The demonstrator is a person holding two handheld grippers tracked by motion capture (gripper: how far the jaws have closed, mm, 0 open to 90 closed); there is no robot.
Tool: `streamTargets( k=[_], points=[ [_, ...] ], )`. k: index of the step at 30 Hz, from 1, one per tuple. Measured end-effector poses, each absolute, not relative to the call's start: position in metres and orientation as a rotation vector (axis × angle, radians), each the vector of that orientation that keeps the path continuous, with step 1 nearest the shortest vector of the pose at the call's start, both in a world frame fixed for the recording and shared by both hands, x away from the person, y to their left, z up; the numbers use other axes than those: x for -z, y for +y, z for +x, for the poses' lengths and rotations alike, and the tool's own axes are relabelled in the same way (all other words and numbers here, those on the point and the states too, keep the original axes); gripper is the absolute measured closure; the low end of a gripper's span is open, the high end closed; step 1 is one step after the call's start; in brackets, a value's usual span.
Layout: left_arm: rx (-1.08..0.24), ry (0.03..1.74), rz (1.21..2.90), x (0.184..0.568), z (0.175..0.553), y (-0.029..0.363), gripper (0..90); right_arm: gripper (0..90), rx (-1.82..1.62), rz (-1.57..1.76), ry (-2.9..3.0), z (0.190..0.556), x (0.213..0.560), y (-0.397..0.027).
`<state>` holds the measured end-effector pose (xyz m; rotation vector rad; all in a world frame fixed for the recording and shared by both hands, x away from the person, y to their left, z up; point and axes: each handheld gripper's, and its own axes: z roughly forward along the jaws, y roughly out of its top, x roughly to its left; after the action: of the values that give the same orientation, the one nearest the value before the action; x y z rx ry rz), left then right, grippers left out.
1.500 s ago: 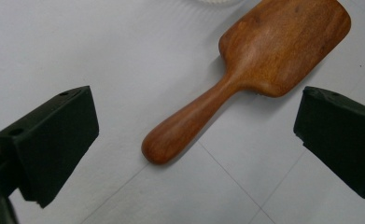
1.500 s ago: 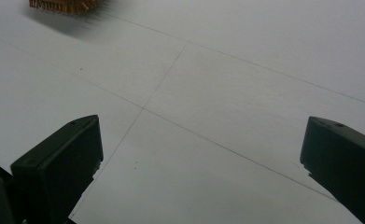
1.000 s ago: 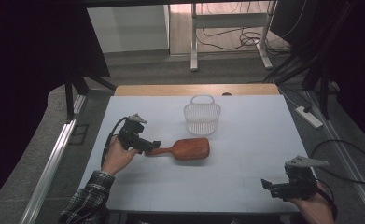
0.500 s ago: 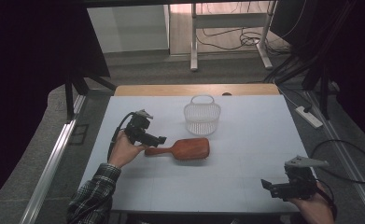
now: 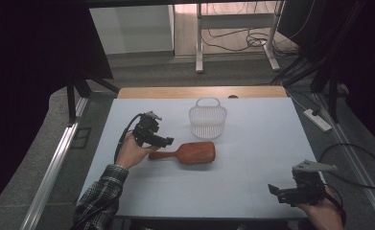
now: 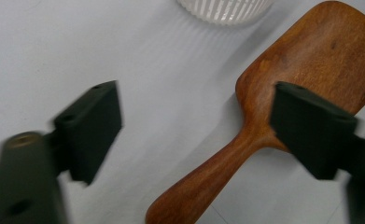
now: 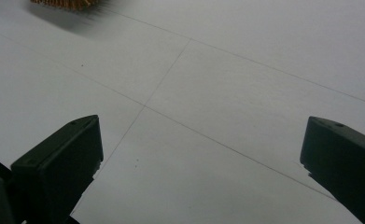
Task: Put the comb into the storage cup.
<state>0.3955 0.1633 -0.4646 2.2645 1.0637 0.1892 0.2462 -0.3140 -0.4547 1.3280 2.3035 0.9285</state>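
White slatted basket [image 5: 207, 121] on the pale table [image 5: 252, 158]; beyond, probably a desk frame [image 5: 233, 36] with cables.

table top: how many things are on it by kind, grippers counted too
wooden paddle brush: 1
white basket: 1
handheld grippers: 2, left gripper and right gripper
total: 4

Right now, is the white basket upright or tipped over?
Upright. The basket stands on its base on the table, rim and handle on top, just beyond the wooden brush.
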Motion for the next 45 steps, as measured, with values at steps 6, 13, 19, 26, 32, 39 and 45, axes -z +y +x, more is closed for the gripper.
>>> streamTargets(
  k=[6, 13, 19, 26, 32, 39, 45],
  points=[
    [-0.146, 1.078, 2.259, 0.463, 0.396, 0.164, 50.5, 0.0, -0.927, 1.327, 2.306, 0.246, 0.455, -0.314],
    [-0.145, 1.052, 2.282, 0.466, 0.398, 0.163, 81.6, 0.0, -0.924, 1.326, 2.311, 0.247, 0.455, -0.314],
    [-0.166, 1.045, 2.282, 0.471, 0.399, 0.165, 89.0, 0.0, -0.927, 1.322, 2.315, 0.246, 0.455, -0.313],
    [-0.097, 1.101, 2.262, 0.491, 0.403, 0.172, 89.0, 0.0, -0.923, 1.318, 2.318, 0.246, 0.455, -0.313],
    [-0.086, 1.109, 2.287, 0.499, 0.402, 0.170, 89.0, 0.0, -0.920, 1.316, 2.319, 0.246, 0.455, -0.313],
    [-0.052, 1.129, 2.321, 0.510, 0.402, 0.168, 89.0, 0.0, -0.919, 1.314, 2.320, 0.246, 0.455, -0.313],
    [-0.061, 1.127, 2.346, 0.514, 0.400, 0.168, 89.0, 0.0, -0.916, 1.312, 2.322, 0.246, 0.455, -0.313]
  ],
)
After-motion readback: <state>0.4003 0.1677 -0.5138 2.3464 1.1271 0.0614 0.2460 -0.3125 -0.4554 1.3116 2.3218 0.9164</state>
